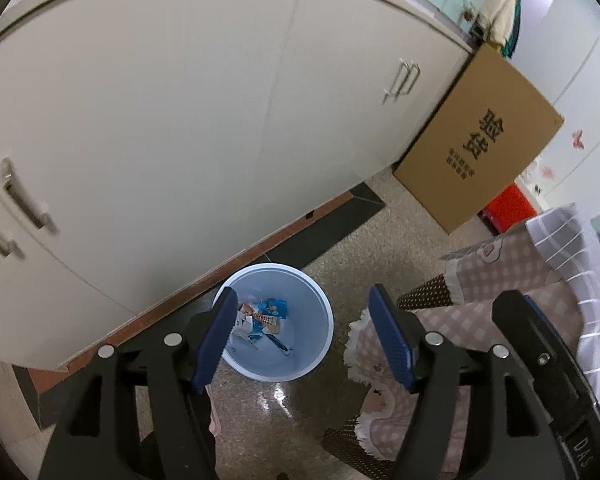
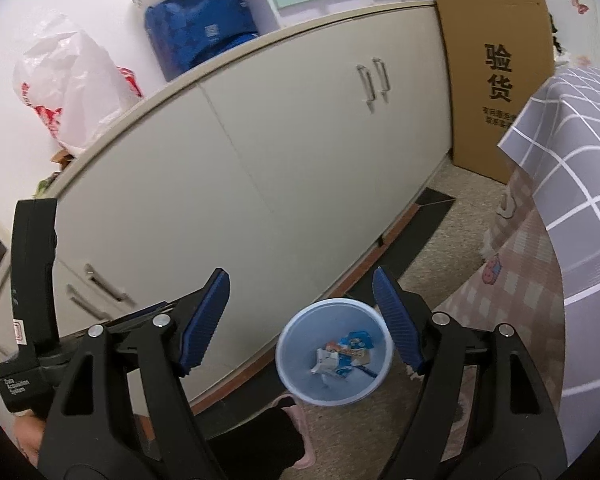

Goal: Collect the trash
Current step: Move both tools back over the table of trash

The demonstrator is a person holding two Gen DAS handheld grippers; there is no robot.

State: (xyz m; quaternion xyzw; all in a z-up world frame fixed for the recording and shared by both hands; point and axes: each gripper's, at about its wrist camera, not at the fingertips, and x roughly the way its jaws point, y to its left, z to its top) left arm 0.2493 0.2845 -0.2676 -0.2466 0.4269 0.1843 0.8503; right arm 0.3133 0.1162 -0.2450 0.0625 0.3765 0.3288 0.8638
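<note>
**Hovering over the bin with both tools empty**

I hold my left tool (image 1: pixel 302 334) released above the round pale-blue plastic bin (image 1: pixel 324 344), where crumpled blue-and-white wrappers (image 1: pixel 262 318) lie, so dropped trash lands inside. My right tool (image 2: pixel 302 318) is spread wide and empty too, free to fetch more.

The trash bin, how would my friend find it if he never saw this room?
Look for the long white cabinet along the wall. On the speckled floor at its foot stands the trash bin, left of the checked tablecloth. It is the only round, pale blue thing there, open-topped, with crumpled wrappers at the bottom.
</note>
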